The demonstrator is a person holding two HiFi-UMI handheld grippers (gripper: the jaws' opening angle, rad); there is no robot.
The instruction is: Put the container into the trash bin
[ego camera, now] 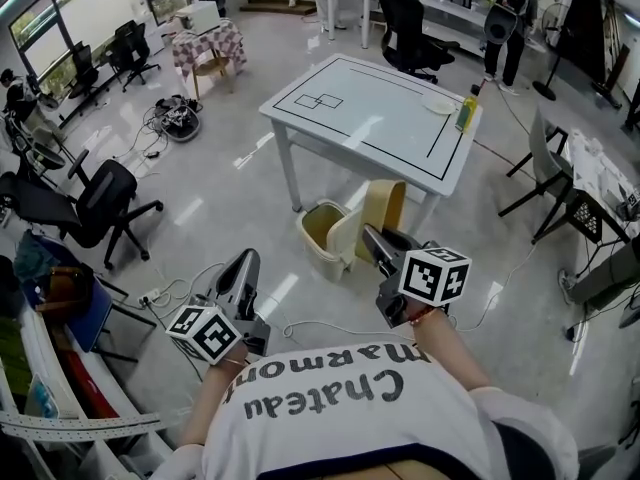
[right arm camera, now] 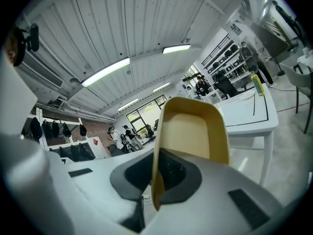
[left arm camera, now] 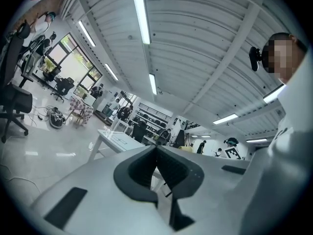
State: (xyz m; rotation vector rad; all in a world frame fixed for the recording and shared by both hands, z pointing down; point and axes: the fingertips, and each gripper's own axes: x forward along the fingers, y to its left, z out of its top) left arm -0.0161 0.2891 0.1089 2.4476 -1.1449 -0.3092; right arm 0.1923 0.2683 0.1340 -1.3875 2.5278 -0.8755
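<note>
Bright ceiling strip lights point(left arm camera: 141, 13) glare off the glossy floor point(ego camera: 200, 198) (fisheye bending, dark corners in gripper views).

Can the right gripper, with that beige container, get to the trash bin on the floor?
Probably yes: the right gripper, shut on the container, is close to the trash bin, with nothing between them.

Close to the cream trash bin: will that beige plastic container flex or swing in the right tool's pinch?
Probably light: the beige plastic container looks thin-walled and empty. The right tool pinches only one wall edge, so it may pivot or flex. Its smooth surface could slip if jolted.
</note>
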